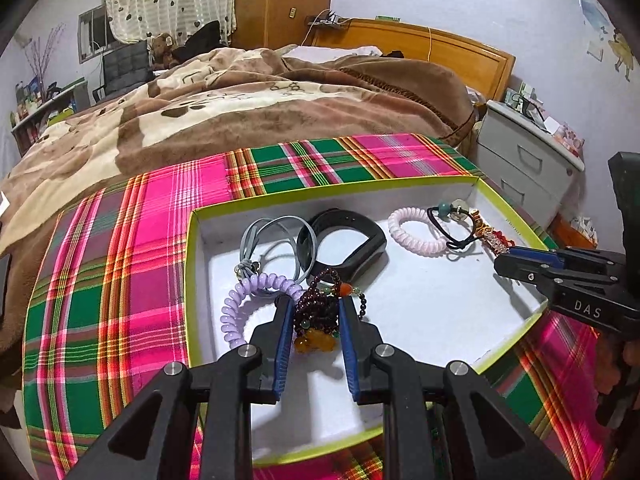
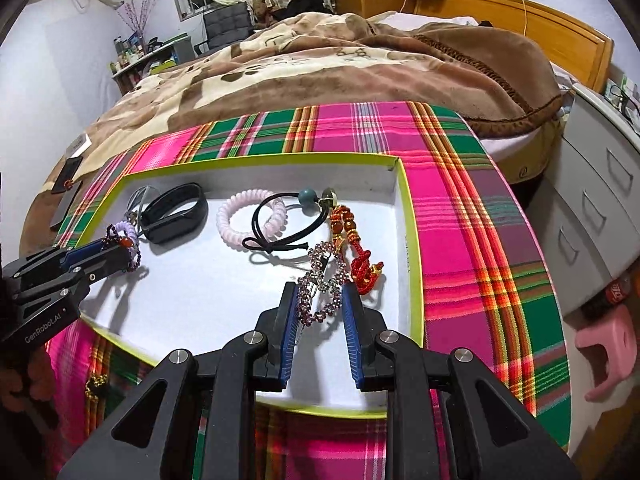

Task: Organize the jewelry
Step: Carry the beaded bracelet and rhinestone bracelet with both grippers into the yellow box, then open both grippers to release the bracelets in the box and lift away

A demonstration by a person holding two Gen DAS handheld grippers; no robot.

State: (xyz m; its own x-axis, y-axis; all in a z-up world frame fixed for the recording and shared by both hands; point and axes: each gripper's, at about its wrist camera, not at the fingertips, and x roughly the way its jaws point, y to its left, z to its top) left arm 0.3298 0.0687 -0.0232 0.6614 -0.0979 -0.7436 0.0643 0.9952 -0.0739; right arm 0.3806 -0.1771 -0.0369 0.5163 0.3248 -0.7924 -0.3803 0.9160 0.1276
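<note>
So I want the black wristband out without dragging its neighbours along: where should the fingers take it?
Grip the black wristband on its far right curve, coming from above on the side facing the pink coil hair tie. The band stands on edge as an open loop, that side looks clear, and the grey cord crowds the other.

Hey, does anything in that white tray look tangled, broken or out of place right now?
Nothing looks broken or spilled. The dark bead bracelet lies bunched in a heap against the purple coil tie, and the black hair tie overlaps the pink coil tie.
</note>
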